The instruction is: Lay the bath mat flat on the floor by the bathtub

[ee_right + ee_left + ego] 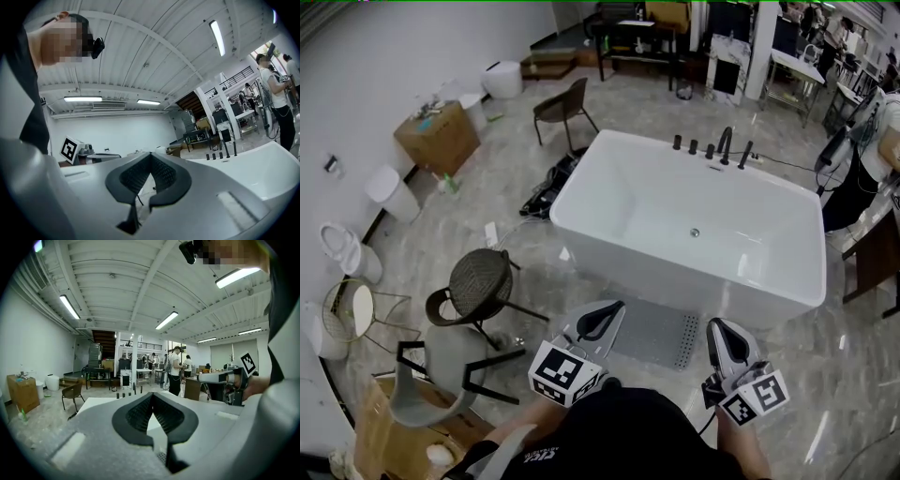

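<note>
A grey perforated bath mat lies flat on the floor against the near side of the white bathtub. My left gripper hangs above the mat's left end, jaws shut and empty. My right gripper hovers just past the mat's right end, also shut on nothing. In the left gripper view the left gripper points level over the bathtub, and a bit of mat shows below the jaws. The right gripper in its own view looks across the tub toward the black taps.
A black wicker chair and a grey chair stand at my left. A cardboard box, white bins and a brown chair line the far left. Black cables lie by the tub's left end. People stand at the right.
</note>
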The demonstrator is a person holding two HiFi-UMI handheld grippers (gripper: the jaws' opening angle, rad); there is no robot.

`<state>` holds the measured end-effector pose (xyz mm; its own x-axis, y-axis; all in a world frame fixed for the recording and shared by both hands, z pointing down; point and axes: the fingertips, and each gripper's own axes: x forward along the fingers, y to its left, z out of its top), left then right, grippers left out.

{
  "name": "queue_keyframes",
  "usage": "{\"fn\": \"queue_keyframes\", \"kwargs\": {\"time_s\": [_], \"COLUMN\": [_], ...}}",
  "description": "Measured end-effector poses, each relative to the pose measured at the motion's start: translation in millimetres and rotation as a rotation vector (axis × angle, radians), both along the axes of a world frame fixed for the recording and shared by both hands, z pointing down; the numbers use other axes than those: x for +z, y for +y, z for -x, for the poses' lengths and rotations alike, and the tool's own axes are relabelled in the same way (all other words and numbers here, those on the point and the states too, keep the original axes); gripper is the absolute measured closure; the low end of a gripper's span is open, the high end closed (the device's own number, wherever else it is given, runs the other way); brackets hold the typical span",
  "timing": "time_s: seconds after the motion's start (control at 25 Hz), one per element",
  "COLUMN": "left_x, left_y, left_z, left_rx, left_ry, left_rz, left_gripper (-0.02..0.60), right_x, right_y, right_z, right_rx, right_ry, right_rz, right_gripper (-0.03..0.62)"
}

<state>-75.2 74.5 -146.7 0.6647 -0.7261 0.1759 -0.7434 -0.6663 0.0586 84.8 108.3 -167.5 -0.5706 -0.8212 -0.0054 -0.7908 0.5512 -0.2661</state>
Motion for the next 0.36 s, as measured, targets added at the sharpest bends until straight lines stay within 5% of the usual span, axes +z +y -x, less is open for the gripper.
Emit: {"fn": "queue_keyframes", "kwargs": {"time_s": [0.36], "left_x": [1.7], "left_y": [11.0], "left_z": [-1.9], "left_rx": [0.023], "left_ry": [0.006], "left_rz": [-0.015], "left_gripper": [0.575], "right_x": [0.6], "right_y": [14.5], "right_z": [3.5], "right_rx": [0.012], "right_ry": [0.009], "right_rz": [-0.015], "right_gripper": [0.594]}}
